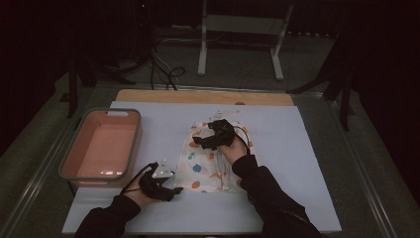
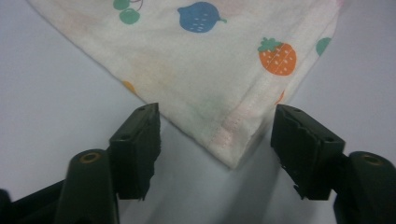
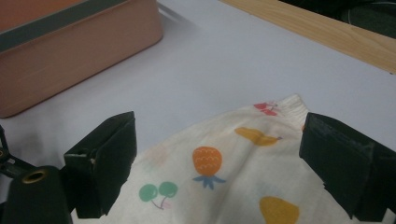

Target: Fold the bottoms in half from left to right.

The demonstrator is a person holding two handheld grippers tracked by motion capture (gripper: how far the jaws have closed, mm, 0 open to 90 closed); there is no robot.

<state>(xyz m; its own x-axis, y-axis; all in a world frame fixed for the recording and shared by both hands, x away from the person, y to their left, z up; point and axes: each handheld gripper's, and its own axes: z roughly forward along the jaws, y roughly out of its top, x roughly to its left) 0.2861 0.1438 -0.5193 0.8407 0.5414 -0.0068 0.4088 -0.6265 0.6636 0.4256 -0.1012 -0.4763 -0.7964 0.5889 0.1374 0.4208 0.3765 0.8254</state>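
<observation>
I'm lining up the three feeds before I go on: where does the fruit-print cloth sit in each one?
High view: fruit-print cloth lies centre, on the white sheet.
Left gripper view: its hemmed corner points down between the open jaws.
Right gripper view: it spreads across the lower centre between the open jaws.
Shared landmark: the white sheet under it.

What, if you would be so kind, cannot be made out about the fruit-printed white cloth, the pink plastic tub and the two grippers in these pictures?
- High view: part of the fruit-printed white cloth lies hidden under the right gripper and hand.
- High view: the left gripper is too small and dark to read its jaws.
- Right gripper view: the pink plastic tub is cut off by the top and left edges.
- Left gripper view: the cloth runs off the top edge.
</observation>
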